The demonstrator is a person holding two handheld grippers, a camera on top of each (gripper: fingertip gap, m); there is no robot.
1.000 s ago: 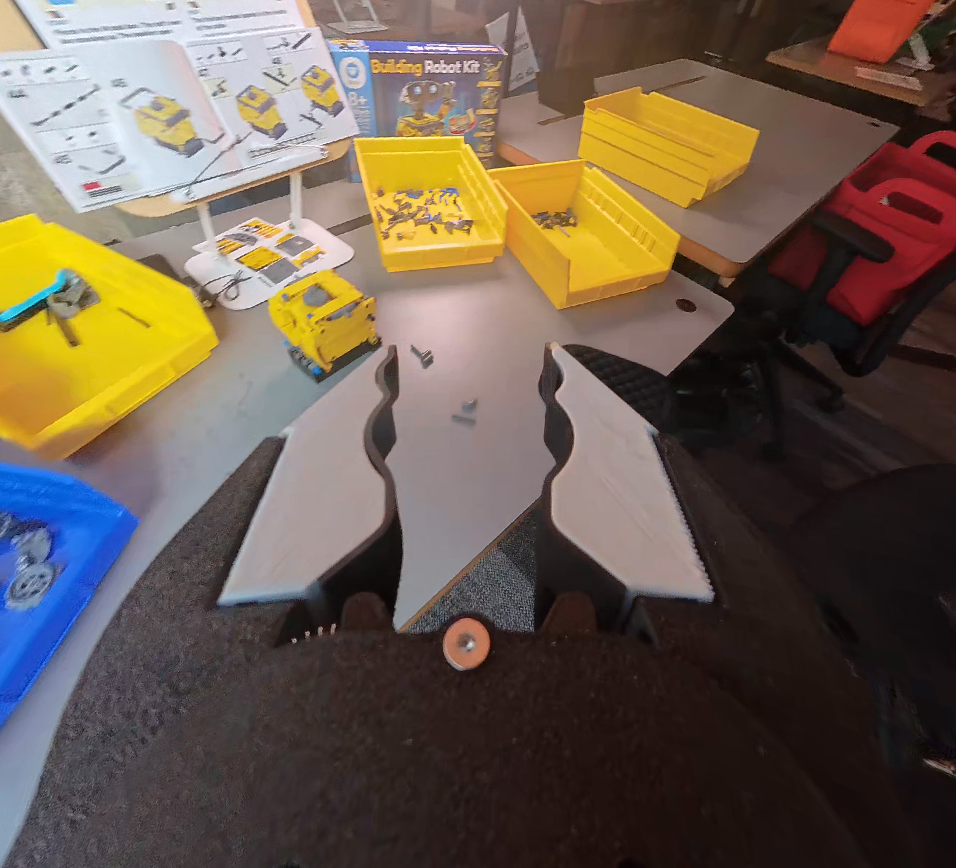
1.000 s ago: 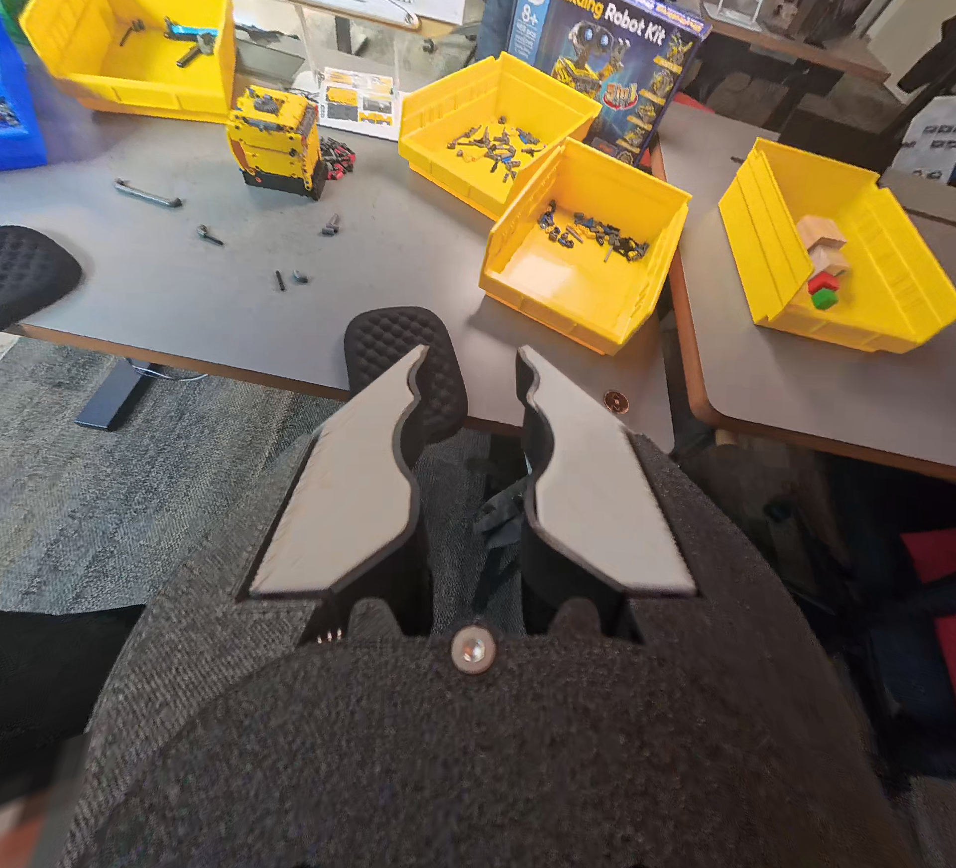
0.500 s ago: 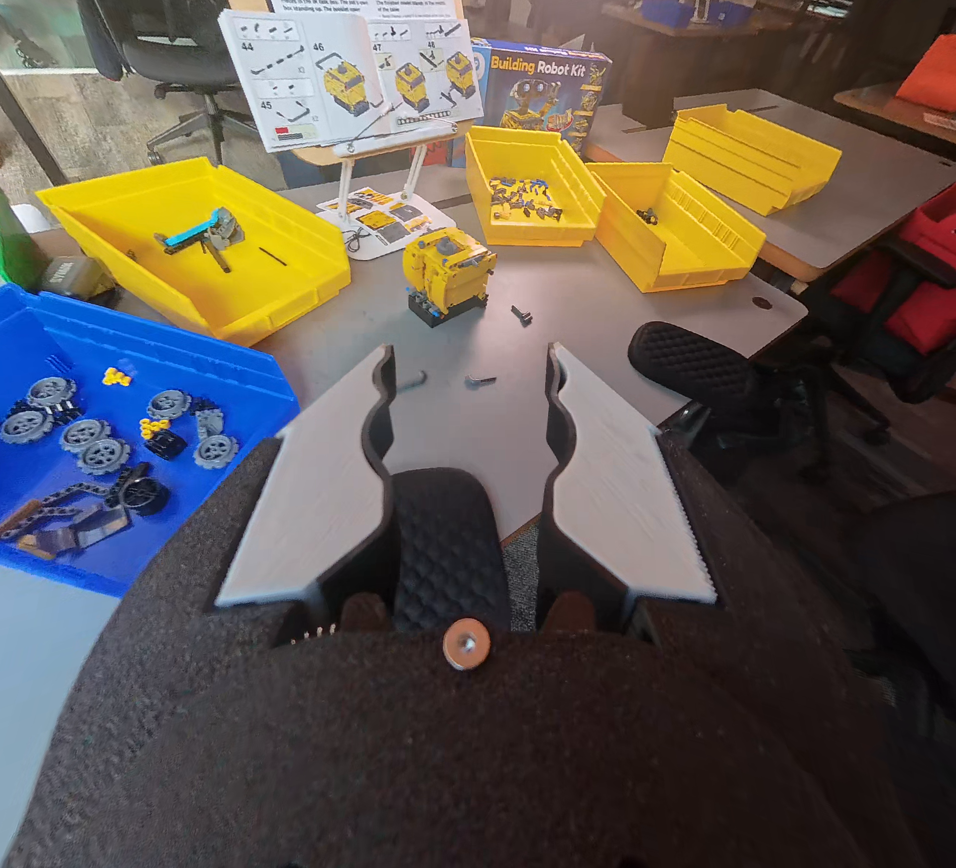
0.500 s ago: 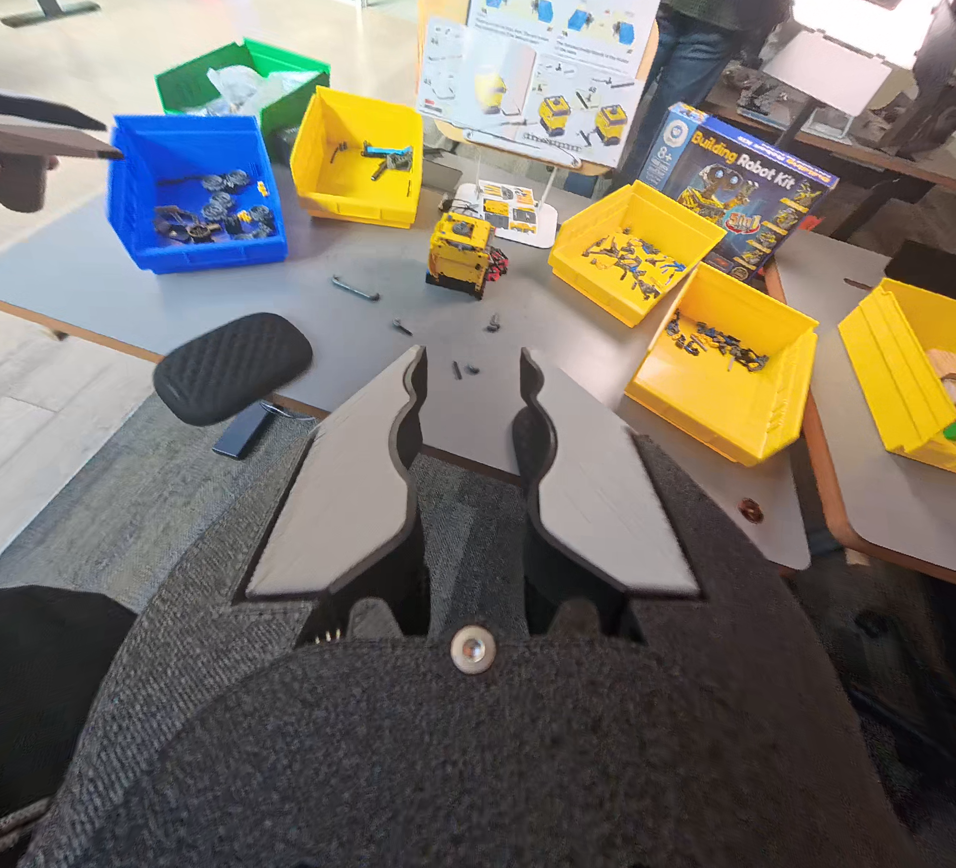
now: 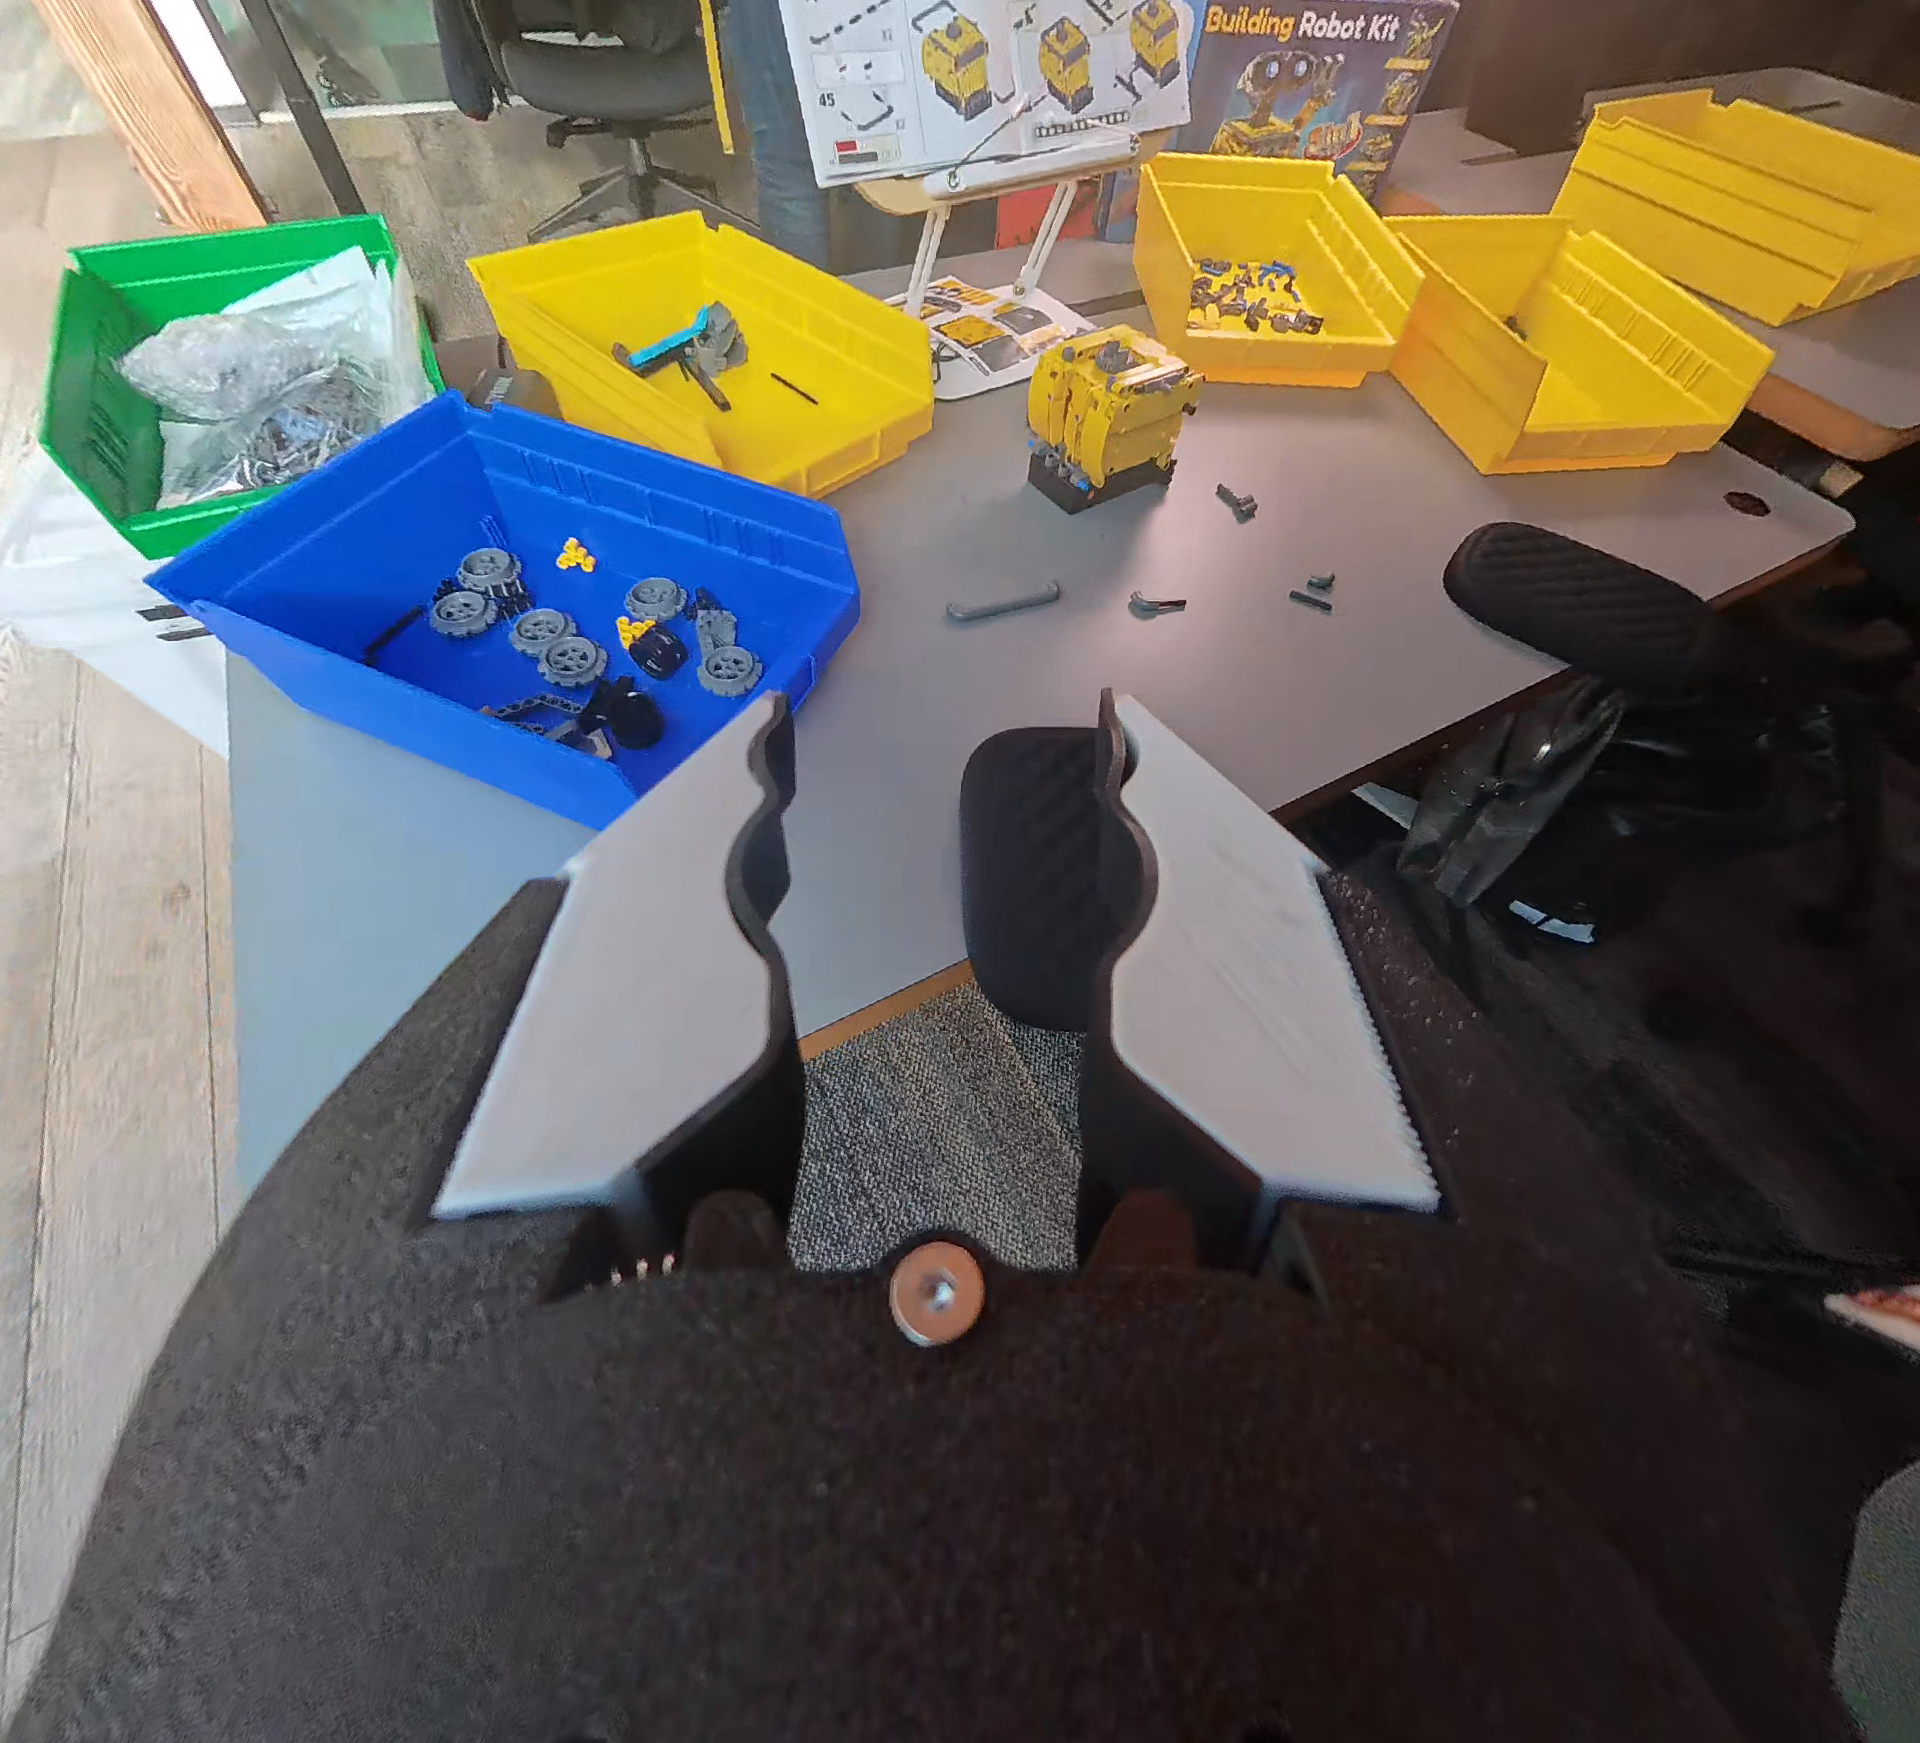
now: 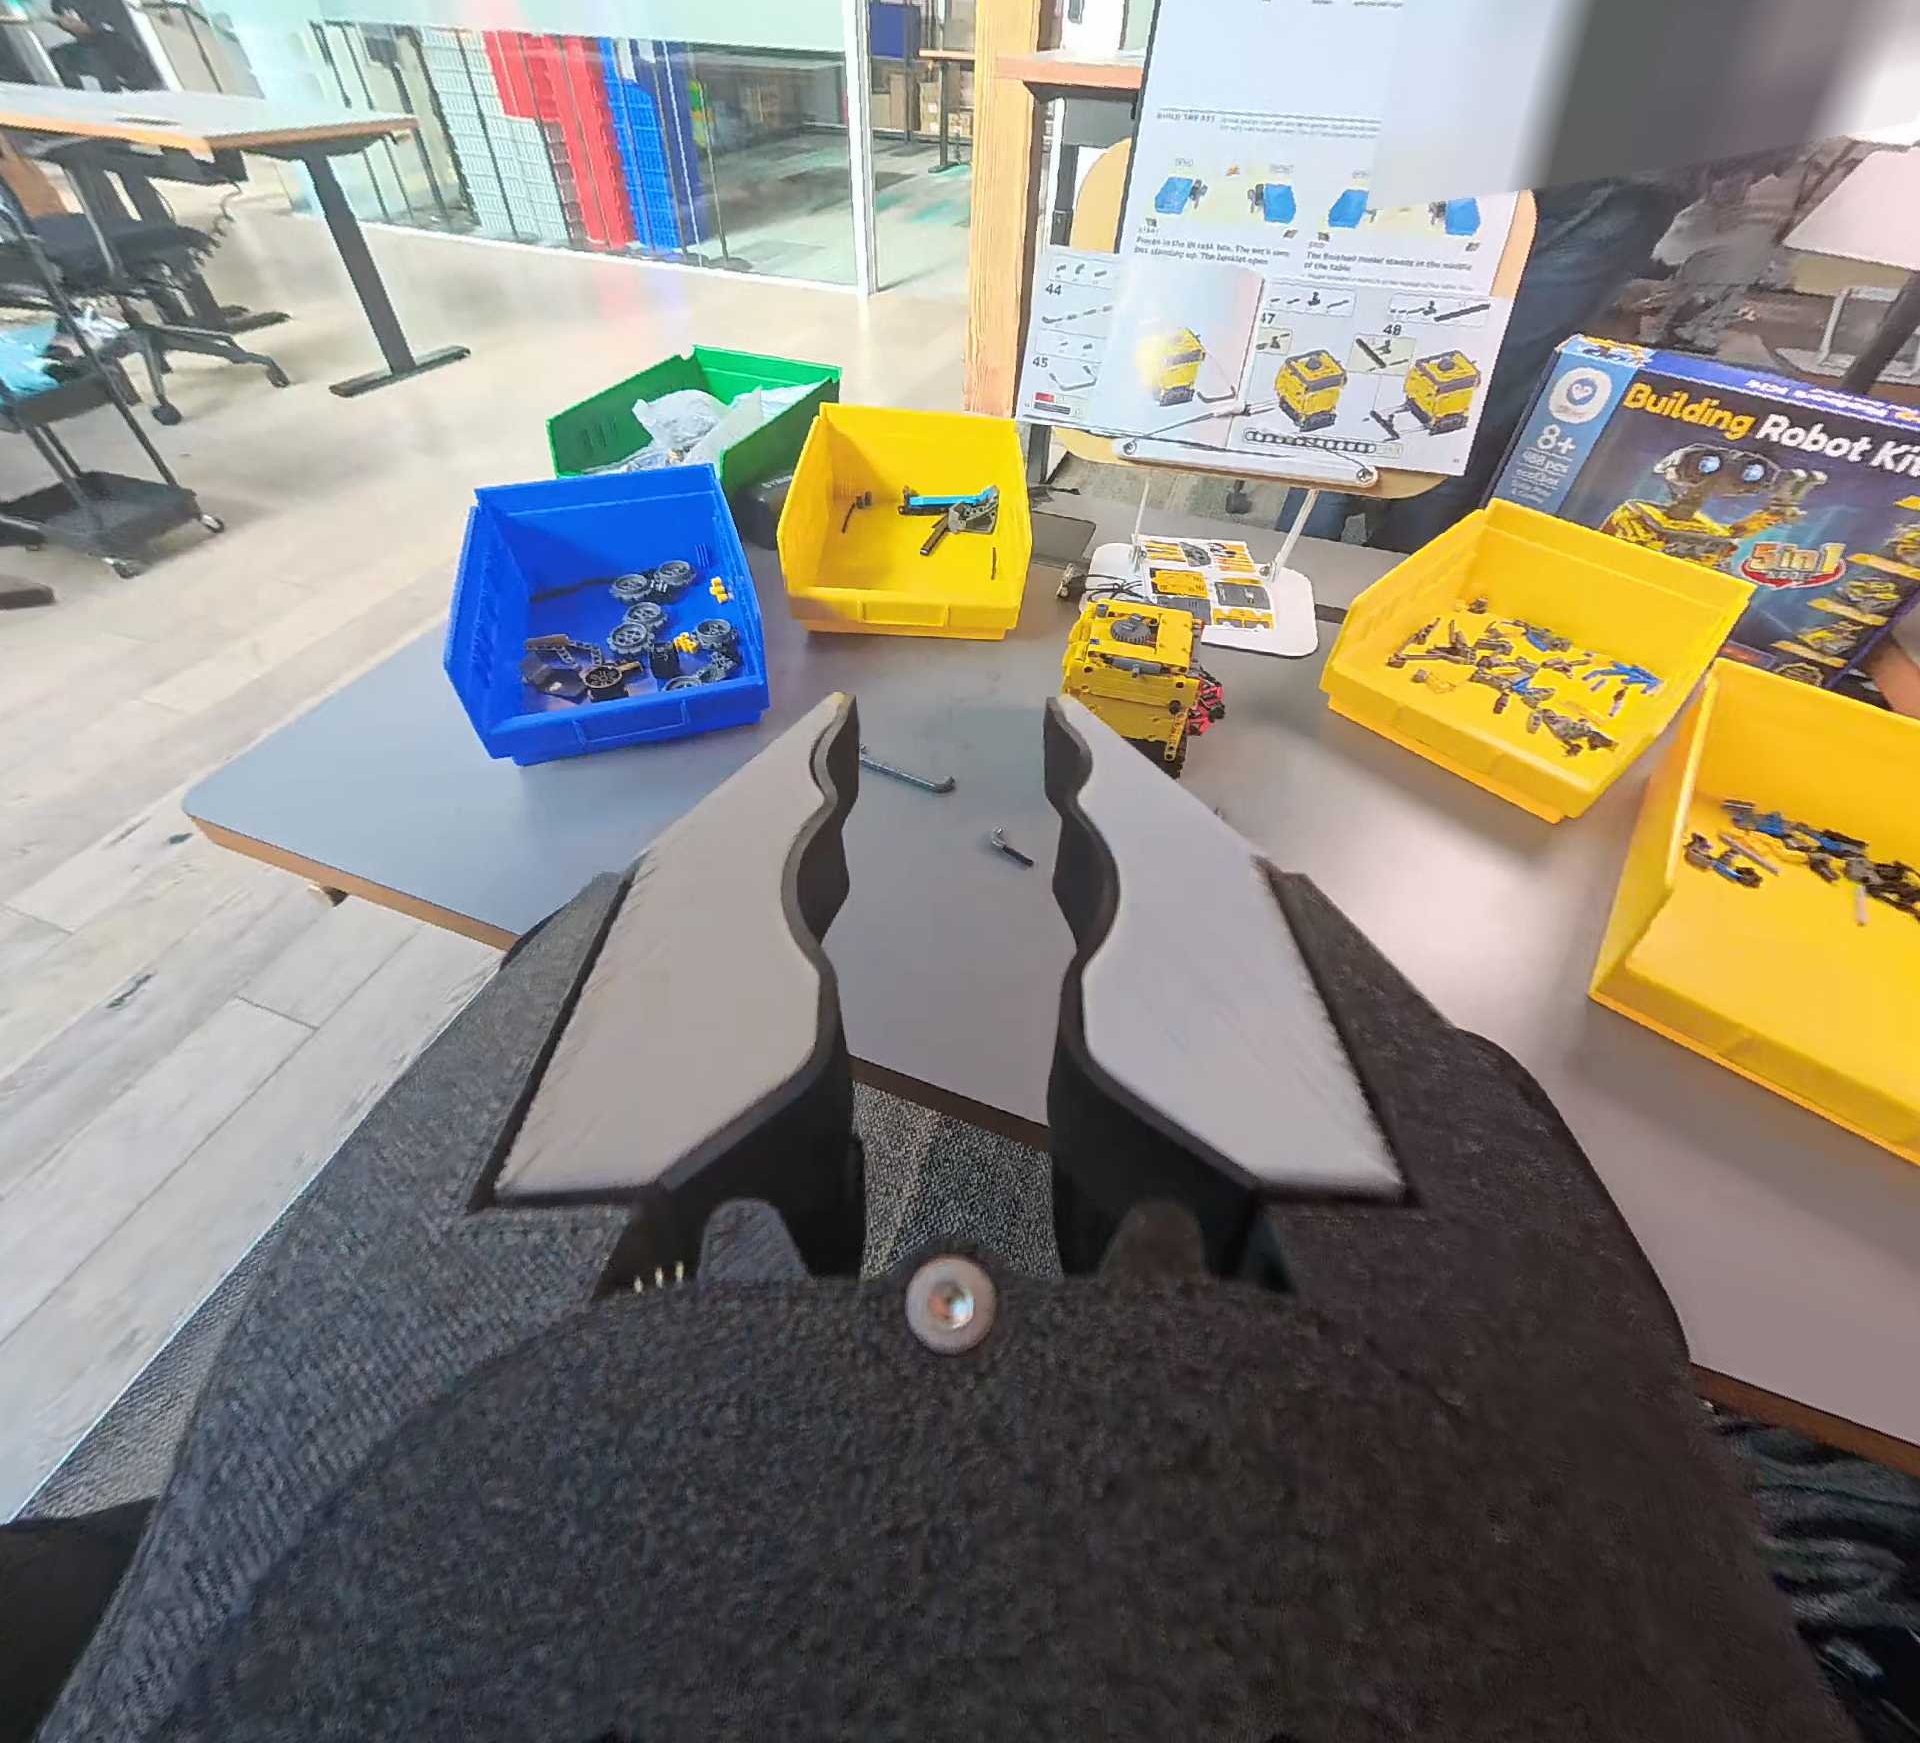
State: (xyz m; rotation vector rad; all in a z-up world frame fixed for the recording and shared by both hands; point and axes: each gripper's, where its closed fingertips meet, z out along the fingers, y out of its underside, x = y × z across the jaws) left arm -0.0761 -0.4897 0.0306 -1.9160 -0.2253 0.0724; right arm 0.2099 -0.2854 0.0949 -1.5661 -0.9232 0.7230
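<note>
My left gripper (image 5: 940,717) is open and empty, held above the near edge of the grey table (image 5: 1039,737), beside a blue bin (image 5: 312,592) of grey wheels. My right gripper (image 6: 948,717) is open and empty, over the table's front edge (image 6: 416,904). A yellow block-built robot body (image 5: 1107,410) stands mid-table; it also shows in the right wrist view (image 6: 1138,665). A grey bent rod (image 5: 1003,602) and small dark pins (image 5: 1236,504) lie loose on the table; the rod (image 6: 909,771) lies just beyond my right fingertips.
Yellow bins (image 5: 727,322) (image 6: 1507,654) hold small parts. A green bin (image 5: 94,343) holds plastic bags. An instruction booklet on a stand (image 6: 1247,363) and a blue kit box (image 5: 1309,83) stand at the back. Black chair armrests (image 5: 1579,613) sit by the table edge. Spacing between my two grippers at the tips: around 35 cm.
Both grippers have pulled back and swung left; the blue and green bins have come into view. Both jaws stay open and empty.
</note>
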